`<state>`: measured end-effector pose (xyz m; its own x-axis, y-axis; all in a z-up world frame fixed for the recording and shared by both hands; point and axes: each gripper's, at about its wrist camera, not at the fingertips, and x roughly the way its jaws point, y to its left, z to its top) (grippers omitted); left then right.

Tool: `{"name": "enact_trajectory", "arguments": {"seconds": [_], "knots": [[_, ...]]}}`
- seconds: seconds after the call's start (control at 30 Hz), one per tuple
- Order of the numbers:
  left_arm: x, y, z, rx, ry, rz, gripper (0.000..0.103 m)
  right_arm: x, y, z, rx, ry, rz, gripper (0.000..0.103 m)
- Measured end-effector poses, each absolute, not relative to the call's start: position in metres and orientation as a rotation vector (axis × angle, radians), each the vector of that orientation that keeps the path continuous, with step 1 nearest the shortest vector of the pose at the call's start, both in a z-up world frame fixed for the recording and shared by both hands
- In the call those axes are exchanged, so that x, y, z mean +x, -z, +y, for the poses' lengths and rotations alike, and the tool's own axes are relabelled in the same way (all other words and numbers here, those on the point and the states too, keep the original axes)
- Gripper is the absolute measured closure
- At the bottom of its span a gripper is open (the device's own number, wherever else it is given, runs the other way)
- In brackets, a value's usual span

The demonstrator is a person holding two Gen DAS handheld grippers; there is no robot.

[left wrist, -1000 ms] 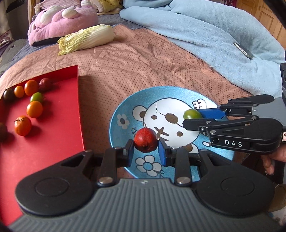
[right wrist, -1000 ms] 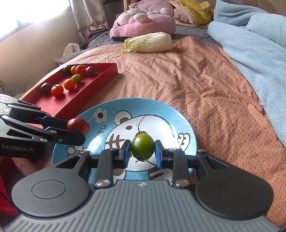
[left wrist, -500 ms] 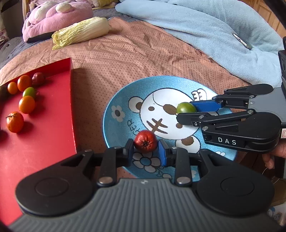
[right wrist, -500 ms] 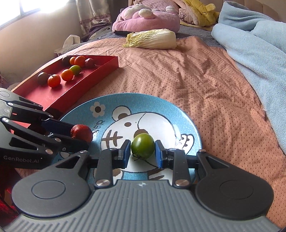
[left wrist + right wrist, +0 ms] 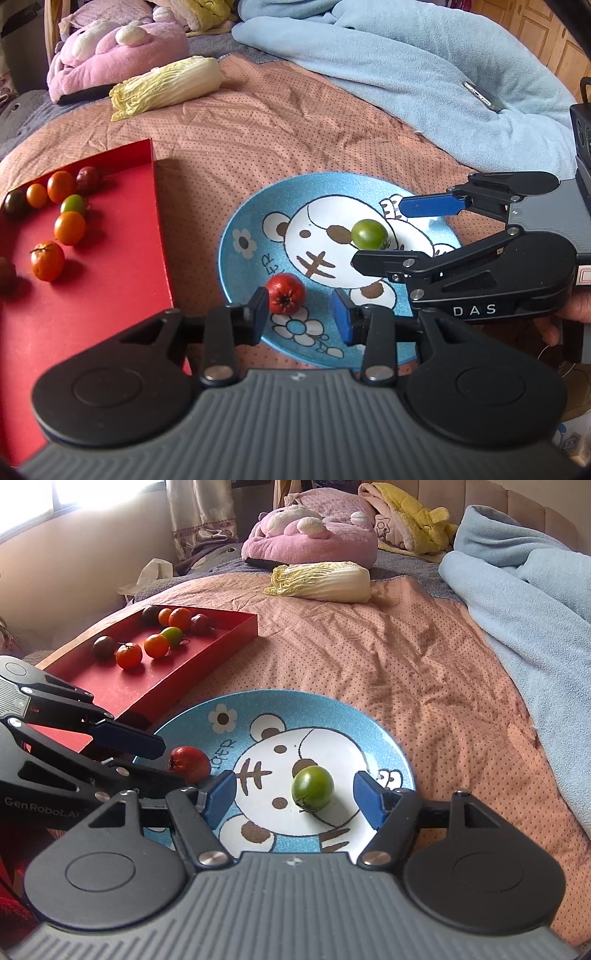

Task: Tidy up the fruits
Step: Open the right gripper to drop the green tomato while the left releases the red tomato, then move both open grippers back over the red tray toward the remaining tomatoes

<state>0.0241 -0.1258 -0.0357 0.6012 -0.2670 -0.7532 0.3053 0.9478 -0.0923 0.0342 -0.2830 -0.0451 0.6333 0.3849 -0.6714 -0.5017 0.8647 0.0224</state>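
Bedroom, daylit, bed filling most of the view.
Covered by a dotted orange bedspread (image 5: pixel 388 657), with a pale blue blanket (image 5: pixel 535 602) heaped on the right, a pink plush cushion (image 5: pixel 314 535) and a yellow plush (image 5: pixel 410 513) at the head. Lit from a bright window (image 5: pixel 55 498) at upper left, beside a patterned curtain (image 5: pixel 203 513) and a beige wall (image 5: pixel 74 568).

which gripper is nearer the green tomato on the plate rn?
Right. The right gripper is open with the green tomato lying between its fingers. The left gripper is open over the plate's near rim, beside the red fruit.
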Motion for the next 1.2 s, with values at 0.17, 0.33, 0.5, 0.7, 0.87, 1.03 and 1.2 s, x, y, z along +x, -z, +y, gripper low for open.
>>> {"name": "enact_trajectory", "arguments": {"seconds": [0.17,0.33,0.5,0.7,0.87,1.03,1.2], "knots": [[0.02,0.031,-0.109,0.044,0.297,0.858,0.058,0.036,0.035,-0.278,-0.135,-0.506,0.705,0.022],[0.02,0.025,-0.089,0.013,0.251,0.853,0.058,0.036,0.028,-0.268,-0.137,-0.503,0.683,0.013],[0.022,0.016,-0.067,-0.005,0.199,0.828,0.049,0.037,0.026,-0.26,-0.124,-0.518,0.685,0.012],[0.026,0.01,-0.04,-0.046,0.136,0.819,0.049,0.038,0.024,-0.242,-0.131,-0.562,0.686,0.012],[0.031,0.01,-0.018,-0.079,0.067,0.823,0.048,0.036,0.022,-0.218,-0.148,-0.627,0.684,0.012],[0.031,0.014,-0.004,-0.129,0.023,0.833,0.048,0.03,0.02,-0.196,-0.18,-0.687,0.679,0.008],[0.031,0.016,0.003,-0.133,-0.031,0.833,0.048,0.023,0.019,-0.183,-0.201,-0.726,0.675,0.006]]}}
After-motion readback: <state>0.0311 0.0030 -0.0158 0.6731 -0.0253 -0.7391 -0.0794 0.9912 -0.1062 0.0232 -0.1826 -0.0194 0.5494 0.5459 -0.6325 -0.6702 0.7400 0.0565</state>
